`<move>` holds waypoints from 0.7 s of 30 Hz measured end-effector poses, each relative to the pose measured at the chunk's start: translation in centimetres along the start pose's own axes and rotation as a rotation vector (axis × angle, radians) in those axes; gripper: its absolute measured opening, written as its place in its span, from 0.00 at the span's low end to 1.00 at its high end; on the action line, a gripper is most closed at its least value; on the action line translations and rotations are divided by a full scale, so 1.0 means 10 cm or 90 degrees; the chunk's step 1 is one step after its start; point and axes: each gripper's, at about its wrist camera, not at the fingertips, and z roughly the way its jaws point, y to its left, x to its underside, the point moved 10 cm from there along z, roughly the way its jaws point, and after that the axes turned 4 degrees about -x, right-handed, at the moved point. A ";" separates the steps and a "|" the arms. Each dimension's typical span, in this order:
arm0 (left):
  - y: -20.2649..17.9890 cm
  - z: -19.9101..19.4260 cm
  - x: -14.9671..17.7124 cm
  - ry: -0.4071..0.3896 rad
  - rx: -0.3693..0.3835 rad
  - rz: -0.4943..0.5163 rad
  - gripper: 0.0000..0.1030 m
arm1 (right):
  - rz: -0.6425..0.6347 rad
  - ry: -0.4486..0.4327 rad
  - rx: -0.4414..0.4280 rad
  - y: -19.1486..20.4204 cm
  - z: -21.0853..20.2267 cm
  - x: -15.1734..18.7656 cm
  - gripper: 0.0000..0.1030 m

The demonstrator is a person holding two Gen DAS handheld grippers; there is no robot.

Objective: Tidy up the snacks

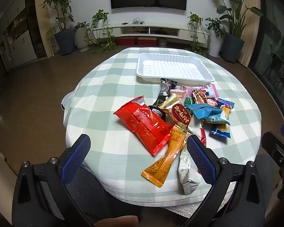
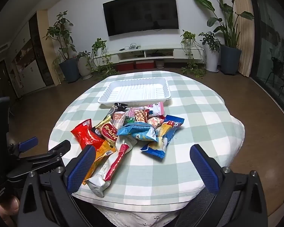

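Left gripper (image 1: 138, 151): spread wide, nothing between the blue pads, hanging over the near edge of the table and tilted down toward the pile; right finger just in front of the white packet.
Table (image 1: 104, 83): round, draped in a green-and-white checked cloth.
Red bag (image 1: 143, 126): leftmost of the pile, lying flat and crinkled, its near corner touching the orange stick pack.
Orange stick pack (image 1: 164, 158): long, slanting from the pile centre toward the near edge, partly over the white packet.
White packet (image 1: 187, 174): nearest the table edge, half under the orange stick pack.
Round-label snack (image 1: 180, 116): gold wrapper with a dark red round label, leaning on the red bag.
Black packet (image 1: 163, 92): lying behind the gold wrapper, its far end reaching the tray's front rim.
White tray (image 1: 175, 77): ribbed plastic, shallow, holding nothing, at the far side of the table just behind the pile.
Light blue bag (image 1: 206, 111): right of centre, resting on other wrappers.
Pink packets (image 1: 208, 90): small, close to the tray's right front corner.
Dark blue wrapper (image 1: 220, 132): right end of the pile, lying on the cloth.
Red stick (image 2: 119, 158): slim, seen from the right wrist, laid across the white packet.
Right gripper (image 2: 142, 168): spread wide, pads pinching nothing, poised above the near cloth, pile ahead of it.
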 end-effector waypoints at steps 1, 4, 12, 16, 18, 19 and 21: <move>0.00 0.00 0.00 0.000 -0.003 0.004 1.00 | -0.005 0.006 0.006 0.00 0.00 0.01 0.99; 0.01 0.00 0.00 0.000 0.000 0.003 1.00 | -0.003 0.003 0.003 0.00 0.00 0.01 0.99; 0.00 0.03 0.03 0.005 -0.006 0.006 1.00 | -0.003 0.006 0.005 -0.01 0.01 0.02 0.99; 0.00 0.03 0.04 0.005 -0.006 0.007 1.00 | -0.003 0.008 0.004 0.00 0.02 0.02 0.99; 0.00 0.03 0.04 0.006 -0.005 0.007 1.00 | -0.004 0.008 0.005 0.00 0.02 0.02 0.99; 0.00 0.04 0.05 0.006 -0.006 0.007 1.00 | -0.004 0.009 0.005 0.00 0.03 0.02 0.99; -0.01 0.06 0.07 0.007 -0.006 0.007 1.00 | -0.004 0.009 0.006 0.01 0.03 0.02 0.99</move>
